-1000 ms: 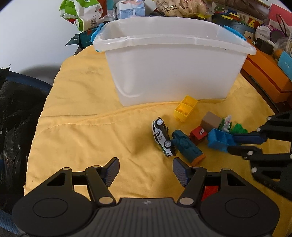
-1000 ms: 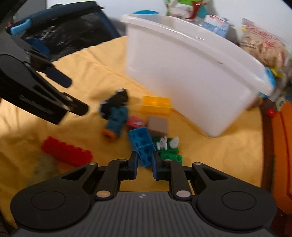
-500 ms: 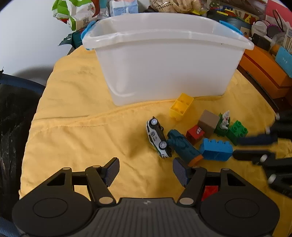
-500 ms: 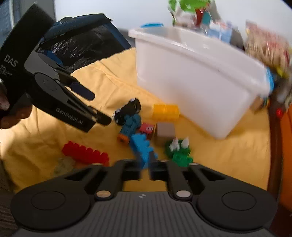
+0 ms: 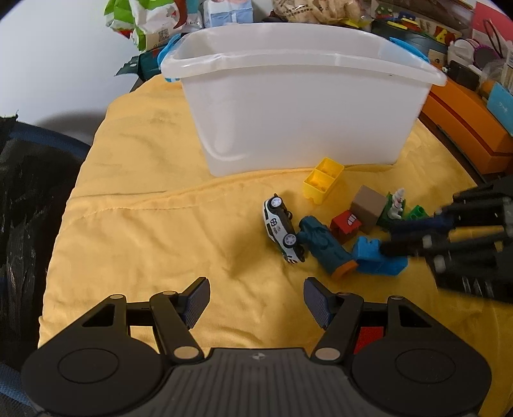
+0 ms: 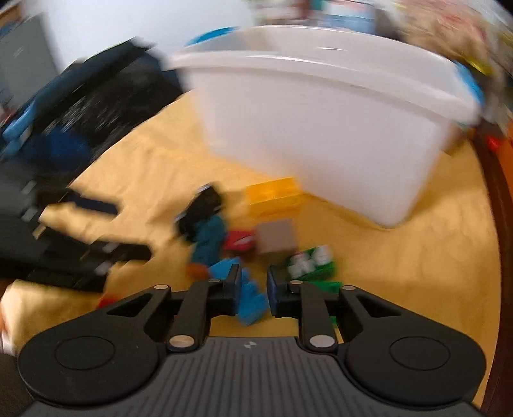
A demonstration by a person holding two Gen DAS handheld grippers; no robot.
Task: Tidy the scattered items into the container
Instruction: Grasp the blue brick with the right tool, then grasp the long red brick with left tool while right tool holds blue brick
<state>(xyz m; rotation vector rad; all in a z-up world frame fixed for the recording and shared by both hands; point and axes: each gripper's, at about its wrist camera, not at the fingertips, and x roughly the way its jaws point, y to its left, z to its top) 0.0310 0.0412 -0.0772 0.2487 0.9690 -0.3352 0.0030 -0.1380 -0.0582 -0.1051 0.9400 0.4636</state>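
Observation:
A white plastic tub [image 5: 301, 106] stands on a yellow cloth [image 5: 154, 224]. In front of it lie a yellow block [image 5: 322, 179], a toy car [image 5: 282, 229], a teal toy [image 5: 323, 247], a red block [image 5: 346, 224], a brown block [image 5: 368, 208] and green blocks [image 5: 397, 210]. My right gripper [image 6: 253, 285] is shut on a blue block [image 6: 251, 296], also in the left wrist view [image 5: 378, 256], low over the cloth. My left gripper [image 5: 256, 296] is open and empty, short of the toy car. The right wrist view is blurred.
A long red block [image 5: 370, 333] lies partly hidden under my left gripper's right finger. Snack bags [image 5: 150, 22] and boxes crowd the table behind the tub. An orange box [image 5: 468, 128] sits to the right. A black chair [image 5: 29, 192] is at the left.
My right gripper held the blue block, set it on the cloth half a second ago, and now grips it again. My left gripper has drifted slightly; it stays open.

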